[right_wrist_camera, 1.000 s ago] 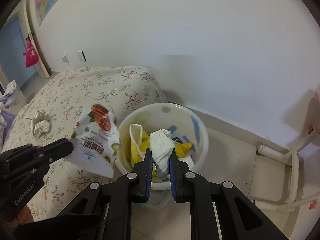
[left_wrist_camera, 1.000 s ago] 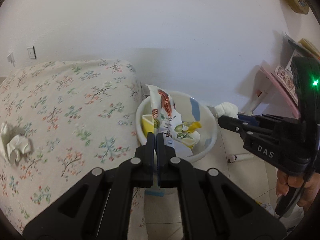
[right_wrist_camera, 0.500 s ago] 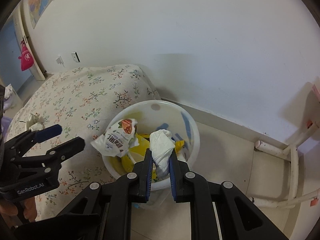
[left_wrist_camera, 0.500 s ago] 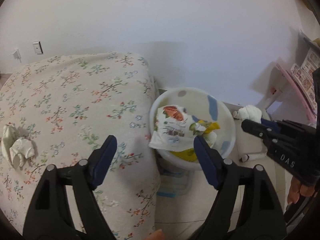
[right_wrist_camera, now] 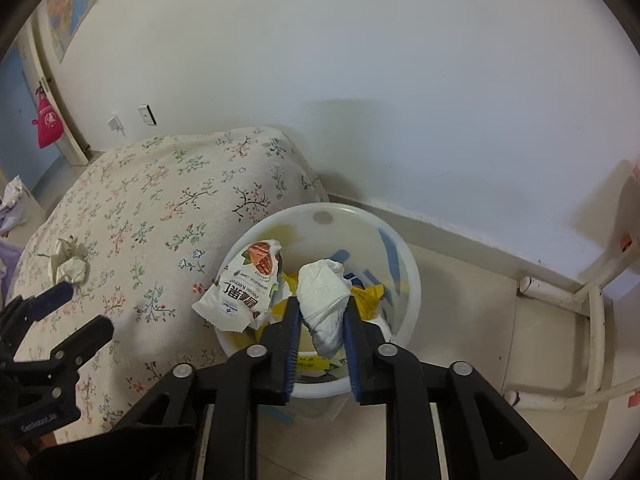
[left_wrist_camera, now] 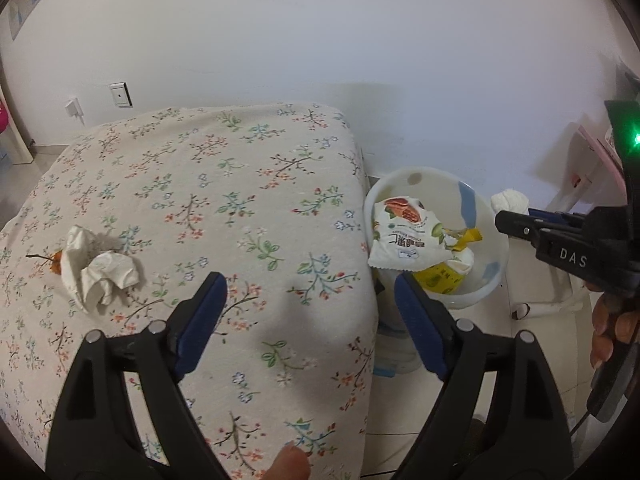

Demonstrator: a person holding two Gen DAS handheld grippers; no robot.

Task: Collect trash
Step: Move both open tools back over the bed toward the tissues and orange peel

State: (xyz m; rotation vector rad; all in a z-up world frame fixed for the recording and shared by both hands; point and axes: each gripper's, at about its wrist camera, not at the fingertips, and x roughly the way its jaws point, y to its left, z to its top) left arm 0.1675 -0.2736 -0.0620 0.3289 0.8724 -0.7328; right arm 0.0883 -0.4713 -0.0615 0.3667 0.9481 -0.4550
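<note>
- The right claw [right_wrist_camera: 320, 332] hangs over the white bin [right_wrist_camera: 404, 280]. Its jaws are opening, and the white tissue wad [right_wrist_camera: 324, 300] is between them; the blue pads [right_wrist_camera: 292, 344] seem about to lose contact with it, though I cannot tell if they are already free.
- This wad is soft and very light, so I judge it will fall slowly and may stick to a pad. It is above the inside of the bin, so a drop here should land well.
- The left claw [left_wrist_camera: 308, 308] is wide apart and still opening, with nothing between its jaws. It hovers over the edge of the bed [left_wrist_camera: 240, 200].
- The snack wrapper [right_wrist_camera: 244, 288] lies on the trash at the bin's rim, on the bed side. It is thin, crinkly foil, probably slippery, and part of it hangs over the rim.
- The crumpled tissue [left_wrist_camera: 96, 272] remains on the bed, well apart from the bin.
- It looks soft, light and easy to press flat. I think the best hold is across the thick middle fold, not the loose corner, because a corner may tear or slip.
</note>
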